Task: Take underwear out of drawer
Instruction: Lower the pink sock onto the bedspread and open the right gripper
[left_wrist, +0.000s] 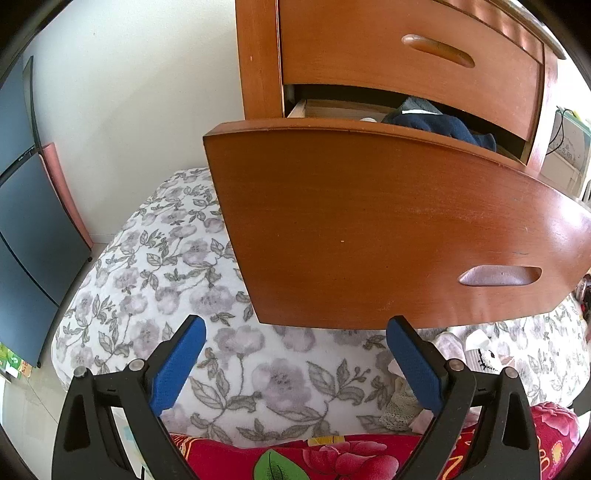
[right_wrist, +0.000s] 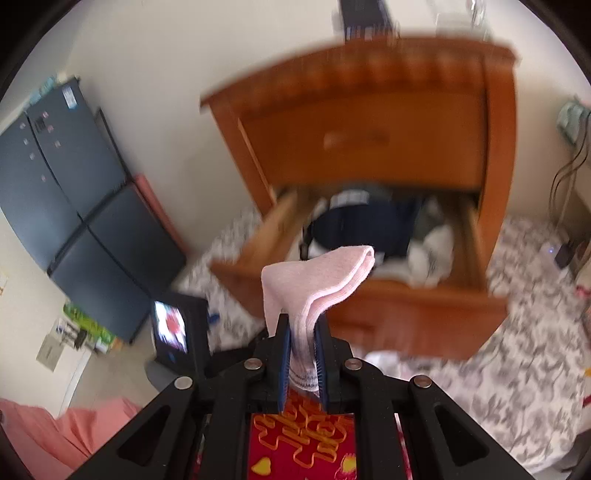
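The wooden nightstand's lower drawer (right_wrist: 369, 295) stands pulled out, with dark blue, grey and white clothes (right_wrist: 373, 229) inside; this view is blurred. My right gripper (right_wrist: 303, 325) is shut on a folded pale pink garment (right_wrist: 317, 280), held in front of the drawer and above a red patterned cloth (right_wrist: 303, 446). In the left wrist view the drawer front (left_wrist: 388, 229) fills the middle, with dark blue cloth (left_wrist: 443, 127) showing over its top edge. My left gripper (left_wrist: 295, 328) stands open just below the drawer front, with nothing between its blue pads (left_wrist: 177, 365).
A floral grey-and-white blanket (left_wrist: 155, 280) covers the bed under and around the nightstand. Small pale clothes (left_wrist: 476, 347) lie on it at the right. A dark blue cabinet (right_wrist: 70, 192) stands at the left wall. A closed upper drawer (left_wrist: 406, 48) sits above the open one.
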